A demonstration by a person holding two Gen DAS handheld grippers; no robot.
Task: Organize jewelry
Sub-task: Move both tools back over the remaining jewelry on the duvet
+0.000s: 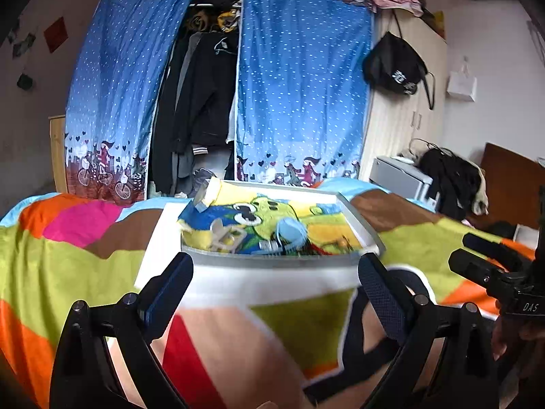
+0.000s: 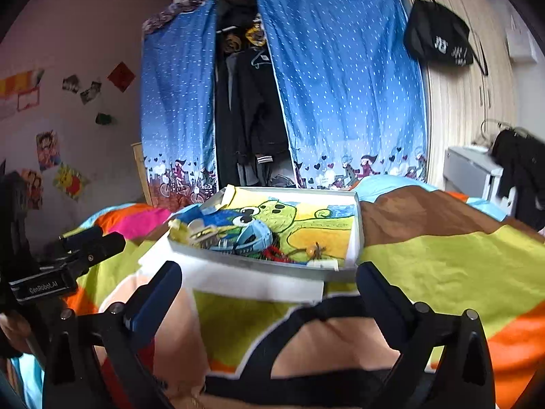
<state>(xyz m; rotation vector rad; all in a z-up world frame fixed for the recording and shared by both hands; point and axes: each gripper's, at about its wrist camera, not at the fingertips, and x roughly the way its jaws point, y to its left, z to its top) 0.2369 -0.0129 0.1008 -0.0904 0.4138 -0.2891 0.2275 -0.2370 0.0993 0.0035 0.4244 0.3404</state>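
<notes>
One shallow tray (image 2: 259,266), two blue curtain panels (image 2: 344,78), one black hanging bag (image 2: 437,39).

Left claw (image 1: 274,272): jaws stood wide apart, nothing between them, just short of the tray.
Tray (image 1: 366,228): shallow, white-rimmed, on the bed (image 1: 68,255), lined with a cartoon cloth (image 1: 306,214).
Contents: blue ring-shaped piece (image 1: 289,231) and blurred small items near the front rim.
Right claw (image 1: 483,255): at the right edge, state unclear.

bare bedspread (image 1: 238,323) before tray (image 1: 272,260), jewelry (image 2: 272,248) crowding near rim
</notes>
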